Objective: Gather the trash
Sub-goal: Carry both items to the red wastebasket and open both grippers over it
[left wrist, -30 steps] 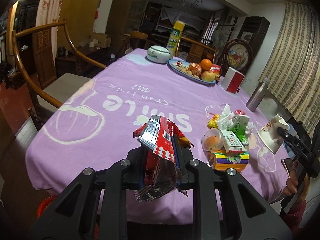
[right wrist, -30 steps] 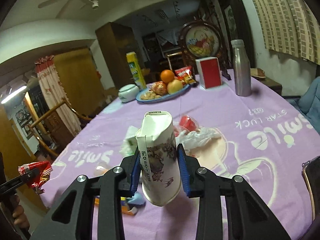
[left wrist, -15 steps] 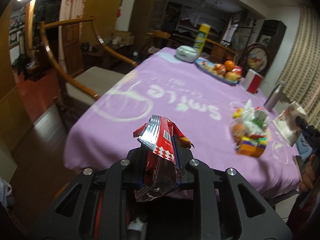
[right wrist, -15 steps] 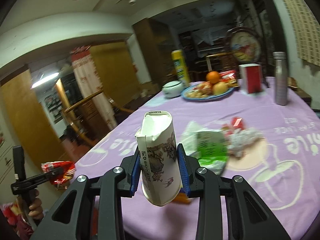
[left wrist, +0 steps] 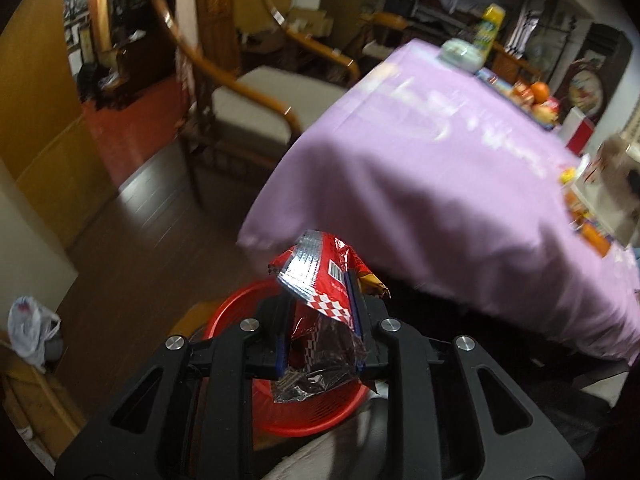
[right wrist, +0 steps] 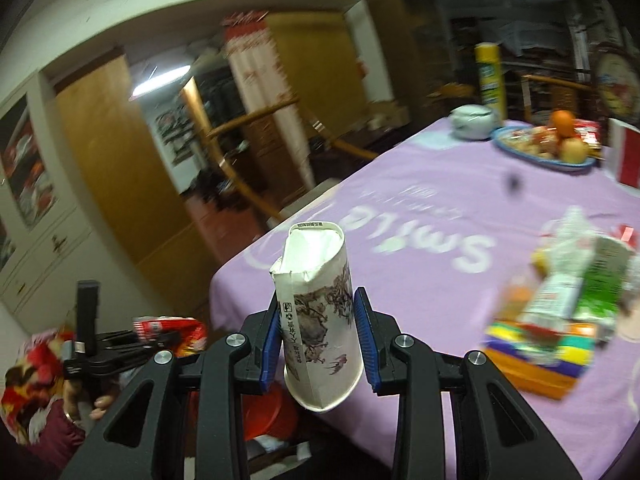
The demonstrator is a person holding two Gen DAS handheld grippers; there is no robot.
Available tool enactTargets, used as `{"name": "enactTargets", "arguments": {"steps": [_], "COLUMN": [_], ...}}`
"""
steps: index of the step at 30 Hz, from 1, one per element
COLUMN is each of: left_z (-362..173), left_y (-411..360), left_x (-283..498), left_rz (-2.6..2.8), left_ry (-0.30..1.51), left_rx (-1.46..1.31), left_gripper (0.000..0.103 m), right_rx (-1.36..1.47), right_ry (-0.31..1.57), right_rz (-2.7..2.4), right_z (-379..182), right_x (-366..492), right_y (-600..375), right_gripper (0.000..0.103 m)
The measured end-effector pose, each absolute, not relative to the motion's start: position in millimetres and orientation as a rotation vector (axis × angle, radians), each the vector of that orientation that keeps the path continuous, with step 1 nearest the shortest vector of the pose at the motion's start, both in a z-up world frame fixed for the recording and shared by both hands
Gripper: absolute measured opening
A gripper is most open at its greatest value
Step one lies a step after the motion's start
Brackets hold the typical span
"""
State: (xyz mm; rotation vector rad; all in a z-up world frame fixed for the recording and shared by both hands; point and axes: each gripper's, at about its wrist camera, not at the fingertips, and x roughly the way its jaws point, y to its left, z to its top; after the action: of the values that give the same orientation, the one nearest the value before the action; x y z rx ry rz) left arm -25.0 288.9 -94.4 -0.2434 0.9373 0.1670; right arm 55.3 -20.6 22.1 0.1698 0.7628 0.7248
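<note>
A crumpled red and silver snack wrapper stands between the pads of my left gripper, whose jaws are opening. It hangs right above a red mesh bin on the floor beside the table. My right gripper is shut on a squashed white paper cup with an ink painting, held over the purple table's corner. The right wrist view also shows the left gripper low at the left with the wrapper, and the red bin below.
A pile of packets and boxes lies on the purple tablecloth. A fruit plate and a white pot stand farther back. A wooden armchair is beside the table. A white plastic bag lies on the dark floor.
Both grippers swung left off the table toward the floor. The left one dropped until the red bin showed under the wrapper. The cup stays gripped in the right.
</note>
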Motion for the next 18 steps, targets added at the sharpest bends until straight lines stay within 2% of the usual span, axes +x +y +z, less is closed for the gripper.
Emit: {"name": "enactTargets", "arguments": {"steps": [2, 5, 10, 16, 18], "left_z": [-107.0, -117.1, -104.0, -95.8, -94.4], "left_y": [296.2, 308.7, 334.1, 358.3, 364.3], "left_x": [-26.8, -32.4, -48.2, -61.6, -64.5], "left_rz": [0.175, 0.187, 0.245, 0.352, 0.374], "left_ry": [0.978, 1.000, 0.920, 0.853, 0.843], "left_rx": [-0.251, -0.268, -0.288, -0.300, -0.303], "left_gripper": [0.054, 0.077, 0.087, 0.089, 0.090], "right_rx": [0.145, 0.105, 0.036, -0.029, -0.054], "right_ry": [0.787, 0.831, 0.899, 0.972, 0.994], "right_rz": [0.763, 0.834, 0.935, 1.061, 1.115], "right_z": [20.1, 18.1, 6.3, -5.6, -9.3], "right_x": [53.0, 44.5, 32.7, 18.6, 12.3], "right_y": [-0.4, 34.6, 85.6, 135.6, 152.2], "right_gripper": [0.034, 0.034, 0.034, 0.036, 0.050]}}
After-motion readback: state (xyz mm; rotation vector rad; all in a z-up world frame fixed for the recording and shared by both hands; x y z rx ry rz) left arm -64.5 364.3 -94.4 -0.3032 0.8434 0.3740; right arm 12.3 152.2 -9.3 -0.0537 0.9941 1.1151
